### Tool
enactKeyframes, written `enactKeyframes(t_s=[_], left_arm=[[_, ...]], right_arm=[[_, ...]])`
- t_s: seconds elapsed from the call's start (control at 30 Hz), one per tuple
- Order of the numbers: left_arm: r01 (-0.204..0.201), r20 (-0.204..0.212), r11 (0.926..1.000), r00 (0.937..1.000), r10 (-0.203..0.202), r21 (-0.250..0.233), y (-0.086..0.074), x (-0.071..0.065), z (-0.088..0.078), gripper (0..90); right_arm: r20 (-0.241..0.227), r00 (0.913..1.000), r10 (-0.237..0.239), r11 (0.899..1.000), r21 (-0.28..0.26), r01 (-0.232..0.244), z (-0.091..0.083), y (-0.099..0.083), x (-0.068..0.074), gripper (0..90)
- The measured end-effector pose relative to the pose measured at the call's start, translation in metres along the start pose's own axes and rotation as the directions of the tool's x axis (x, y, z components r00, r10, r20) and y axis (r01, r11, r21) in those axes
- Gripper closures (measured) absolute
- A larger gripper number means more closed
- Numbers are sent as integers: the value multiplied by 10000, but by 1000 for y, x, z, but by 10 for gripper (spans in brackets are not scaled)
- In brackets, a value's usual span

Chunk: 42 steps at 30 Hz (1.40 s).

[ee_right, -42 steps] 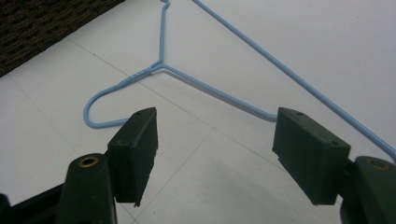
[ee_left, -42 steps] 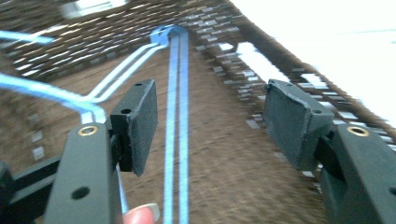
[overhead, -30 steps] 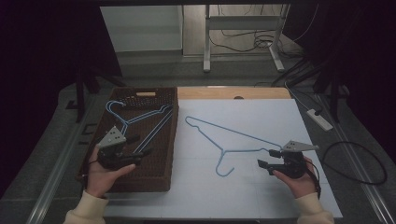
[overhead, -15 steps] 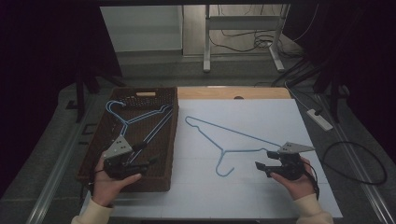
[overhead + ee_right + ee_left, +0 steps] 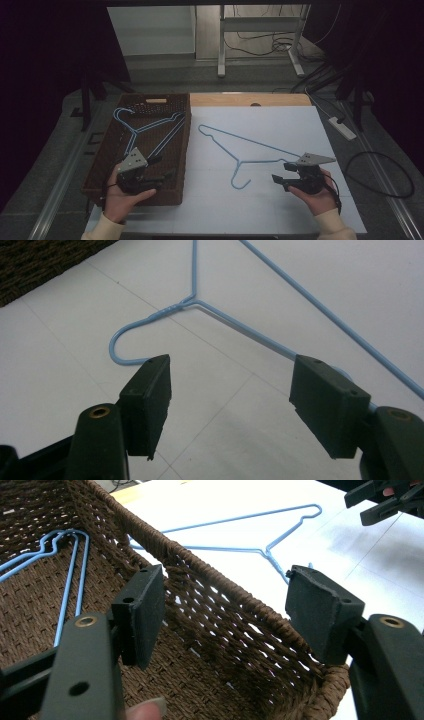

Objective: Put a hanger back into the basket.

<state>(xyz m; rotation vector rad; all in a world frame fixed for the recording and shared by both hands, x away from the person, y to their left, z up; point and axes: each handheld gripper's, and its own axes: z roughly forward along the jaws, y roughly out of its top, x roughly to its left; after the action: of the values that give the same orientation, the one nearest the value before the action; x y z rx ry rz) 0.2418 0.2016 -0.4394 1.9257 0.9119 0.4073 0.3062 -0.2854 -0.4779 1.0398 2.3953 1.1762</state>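
A brown wicker basket (image 5: pixel 155 96) stands on the left with blue wire hangers (image 5: pixel 150 127) lying in it. One blue wire hanger (image 5: pixel 250 161) lies on the white sheet, hook toward me. My left gripper (image 5: pixel 166 168) hovers open over the basket's near right corner. In the left gripper view its jaws (image 5: pixel 225 610) straddle the basket rim (image 5: pixel 200 562) without touching it. My right gripper (image 5: pixel 279 171) stands open just right of the hook. Its jaws (image 5: pixel 230 390) have just been closing a little, with bare sheet between them; the hanger (image 5: pixel 165 314) wire runs under the right jaw.
The white sheet (image 5: pixel 280 125) covers the table right of the basket, with a wooden strip (image 5: pixel 250 99) at its far edge. A power strip (image 5: pixel 342 127) and cables (image 5: pixel 380 175) lie on the floor to the right. A metal frame (image 5: pixel 260 45) stands behind.
My left gripper has slid a little toward the basket's near edge. The right gripper has stayed put, and the hangers have not moved.
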Motion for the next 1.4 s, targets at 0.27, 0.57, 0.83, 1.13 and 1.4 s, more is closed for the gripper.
enactKeyframes(t_s=[0.27,0.57,0.83,1.13,1.4], left_arm=[[7,-41,10000,10000,-7,-37,-1,-1,-1,333],[-54,74,10000,10000,53,73,-3,-4,3,332],[-72,130,9999,9999,70,140,-3,-4,5,332],[-79,99,9999,9999,78,147,-4,-4,4,332],[-101,108,9998,9999,99,177,-4,-5,5,332]], right_arm=[[-229,9997,87,9998,153,-84,1,2,5,326],[-168,9992,372,9985,411,-365,5,10,13,382],[-416,9991,128,9959,900,-90,20,22,22,488],[-395,9990,192,9898,1418,-134,40,40,34,889],[-912,9950,-412,9770,2048,592,75,57,56,900]])
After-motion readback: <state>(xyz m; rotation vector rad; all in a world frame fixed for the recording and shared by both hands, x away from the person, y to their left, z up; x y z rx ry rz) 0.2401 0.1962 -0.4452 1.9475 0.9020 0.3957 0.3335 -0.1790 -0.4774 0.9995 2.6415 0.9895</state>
